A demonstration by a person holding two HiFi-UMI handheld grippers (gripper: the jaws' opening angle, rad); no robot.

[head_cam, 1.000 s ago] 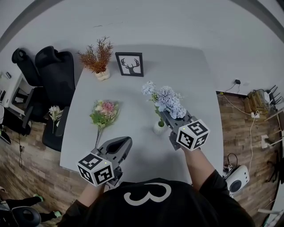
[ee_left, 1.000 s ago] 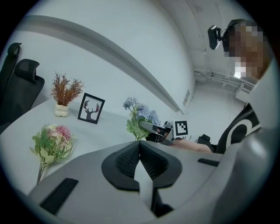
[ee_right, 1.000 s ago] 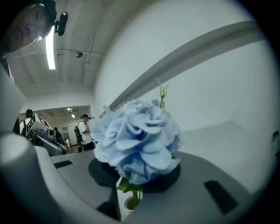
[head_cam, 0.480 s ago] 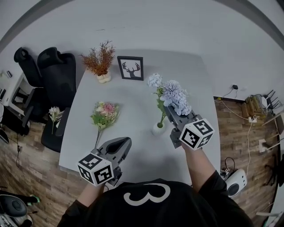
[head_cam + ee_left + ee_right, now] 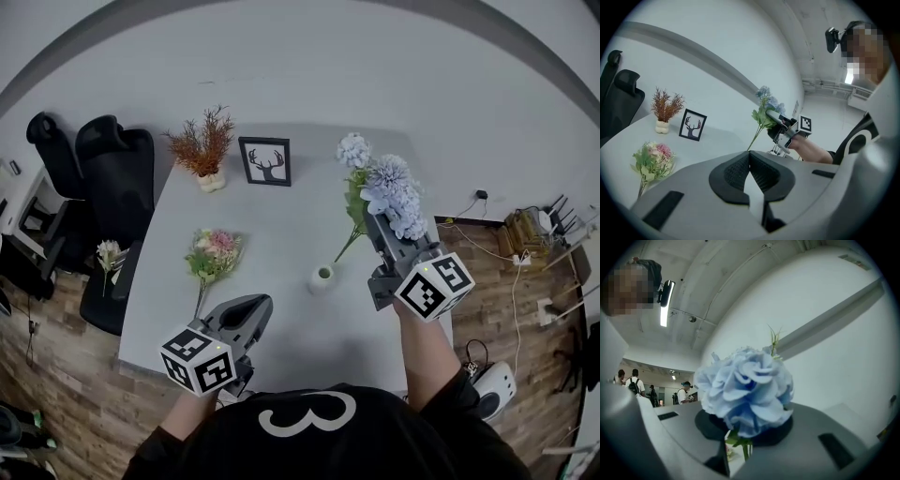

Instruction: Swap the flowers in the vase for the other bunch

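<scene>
Grey table (image 5: 281, 234) bears empty vase (image 5: 322, 276); right tool (image 5: 380, 225) grips blue flowers (image 5: 389, 192).

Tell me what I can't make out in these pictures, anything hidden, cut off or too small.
Head view: the vase opening is too small to see inside. The blue flowers cover the right gripper where it holds the stems.
Right gripper view: the bloom fills the middle, hiding the grip on the stems.
Left gripper view: the left gripper itself blocks the vase.
</scene>
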